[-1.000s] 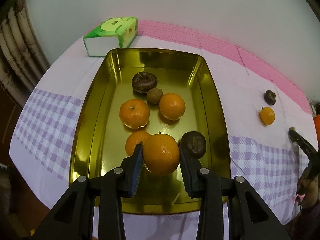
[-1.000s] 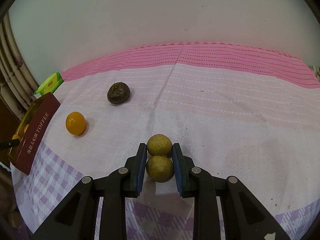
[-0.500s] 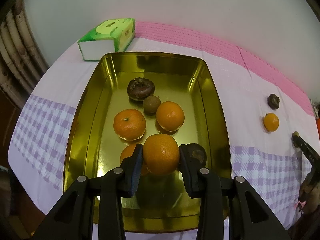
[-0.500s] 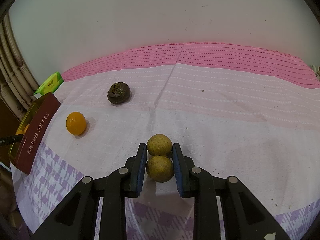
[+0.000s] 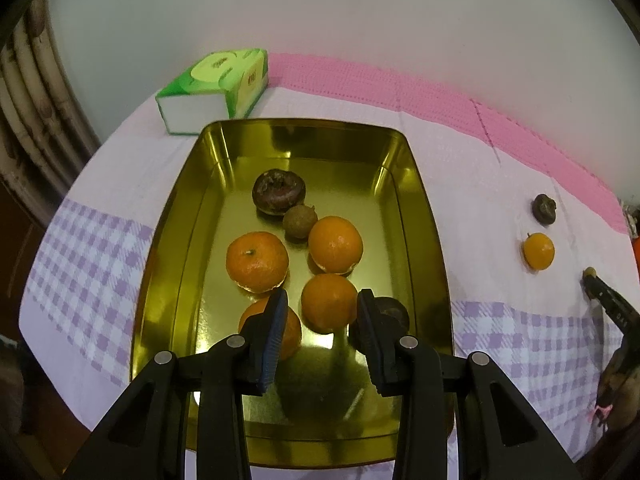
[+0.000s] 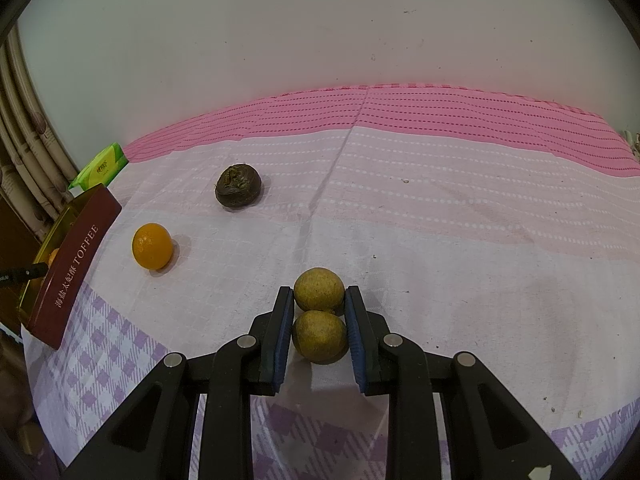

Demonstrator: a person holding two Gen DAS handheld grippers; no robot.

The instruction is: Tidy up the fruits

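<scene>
A gold tin tray [image 5: 428,240] holds several oranges, two dark wrinkled fruits and a small brown one. My left gripper [image 5: 322,300] hangs over its near end with jaws apart. An orange [image 5: 329,302] lies on the tray floor just past the fingertips, with a gap at the left pad. My right gripper [image 6: 319,294] is shut on two tan round fruits: one [image 6: 319,338] between the pads, the other [image 6: 319,290] at the tips, low over the cloth. A small orange [image 6: 152,246] and a dark fruit [image 6: 238,186] lie loose on the cloth.
A green tissue pack [image 5: 216,84] lies behind the tray near the wall. In the right wrist view the tray's maroon side [image 6: 76,264] stands at the far left. The checked cloth [image 6: 480,240] ends at the table edge on the left and near sides.
The orange that sat between the left pads now lies lower in the tray, clear of the left pad. The left gripper drew back a little. The right gripper and its fruits have not moved.
</scene>
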